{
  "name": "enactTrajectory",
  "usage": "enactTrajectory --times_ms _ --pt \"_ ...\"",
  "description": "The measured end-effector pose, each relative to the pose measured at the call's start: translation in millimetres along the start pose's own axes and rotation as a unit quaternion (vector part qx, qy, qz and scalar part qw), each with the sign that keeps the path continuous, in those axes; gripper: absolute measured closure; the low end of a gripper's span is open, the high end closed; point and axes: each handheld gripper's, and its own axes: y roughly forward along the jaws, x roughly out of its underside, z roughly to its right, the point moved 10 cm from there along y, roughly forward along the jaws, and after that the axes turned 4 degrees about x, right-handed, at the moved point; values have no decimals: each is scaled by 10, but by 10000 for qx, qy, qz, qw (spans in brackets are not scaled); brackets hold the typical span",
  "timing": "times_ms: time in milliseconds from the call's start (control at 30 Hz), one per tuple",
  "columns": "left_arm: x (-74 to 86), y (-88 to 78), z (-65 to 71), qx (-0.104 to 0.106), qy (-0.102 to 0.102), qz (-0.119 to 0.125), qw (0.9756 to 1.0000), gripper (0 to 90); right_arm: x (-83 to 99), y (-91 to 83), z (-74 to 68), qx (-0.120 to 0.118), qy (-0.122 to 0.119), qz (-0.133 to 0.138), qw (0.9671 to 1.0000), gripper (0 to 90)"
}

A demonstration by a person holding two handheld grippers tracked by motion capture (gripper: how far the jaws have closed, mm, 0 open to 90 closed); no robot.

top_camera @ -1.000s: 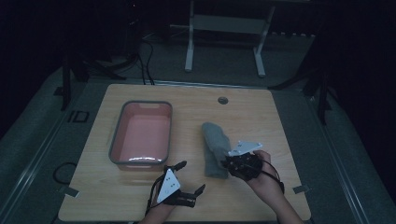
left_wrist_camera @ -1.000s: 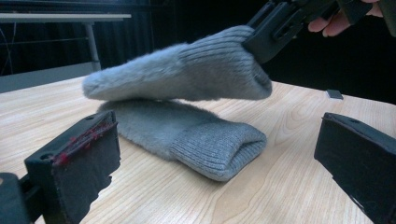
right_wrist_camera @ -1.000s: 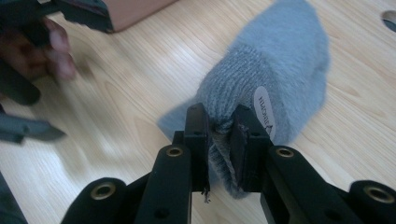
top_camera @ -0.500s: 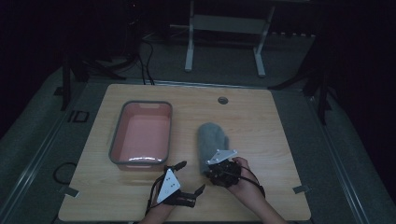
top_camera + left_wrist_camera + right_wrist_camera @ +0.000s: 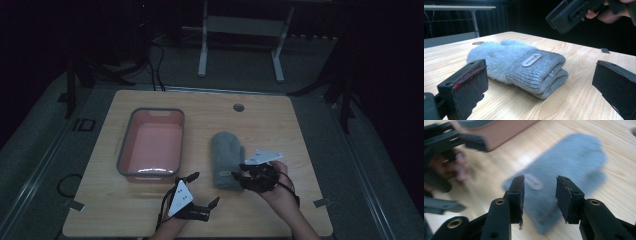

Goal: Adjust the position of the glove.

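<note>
Presently my right gripper (image 5: 239, 173) hovers over the cuff end of the grey mitten (image 5: 226, 156), its jaws having just been opening; in the right gripper view (image 5: 539, 195) they stand apart above the fleece, the pads pressing on nothing. My left gripper (image 5: 202, 189) waits low at the near edge of the table (image 5: 295, 130), jaws spread wide and unloaded; its own view (image 5: 539, 82) looks across the wood at the mitten's ribbed cuff and small label (image 5: 531, 59), well short of them. The mitten lies flat on the bare wood, just to the right of the pink tub (image 5: 126, 150), thumb side toward the far right, touching neither gripper. The tub holds nothing.

I judge the work barely begun: the mitten is not lifted and not in the tub. Left, as I read it: close on the cuff, raise it, carry it over the tub's rim, let go.
</note>
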Motion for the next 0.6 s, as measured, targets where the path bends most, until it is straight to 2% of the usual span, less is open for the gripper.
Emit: enactTrajectory --times_ms 33,167,233,267,300,333,367,400,467,500,567,600 --pt "0 1 2 3 12 -2 10000 4 -2 -19 75 52 40 89 9999 506" --pt "3 2 -2 -3 -9 -24 10000 4 2 -82 333 239 423 290 9984 448" --pt "3 2 -2 2 -30 -20 10000 4 7 -87 446 444 529 385 9969 278" --pt "3 2 -2 -2 -30 -21 10000 4 27 -81 490 559 488 340 9967 302" --pt "3 3 -2 0 -28 -22 10000 4 43 -74 522 610 539 321 9962 368" --pt "3 3 -1 2 -26 -21 10000 4 47 -61 526 492 682 323 9959 404" --pt "3 3 -1 2 -22 -21 10000 4 50 -39 537 400 811 314 9954 498" --pt "4 2 -1 2 -22 -23 10000 4 57 -11 557 401 893 271 9948 532" --pt "2 3 2 4 -16 -15 10000 4 48 57 600 350 1139 270 9925 560" --pt "3 3 3 5 -8 -21 10000 4 45 94 608 322 1163 242 9924 564" --pt "4 2 3 9 -6 -25 10000 4 35 184 607 224 1288 199 9912 544" --pt "3 3 1 12 -10 -22 10000 4 29 232 589 164 1271 187 9916 505"
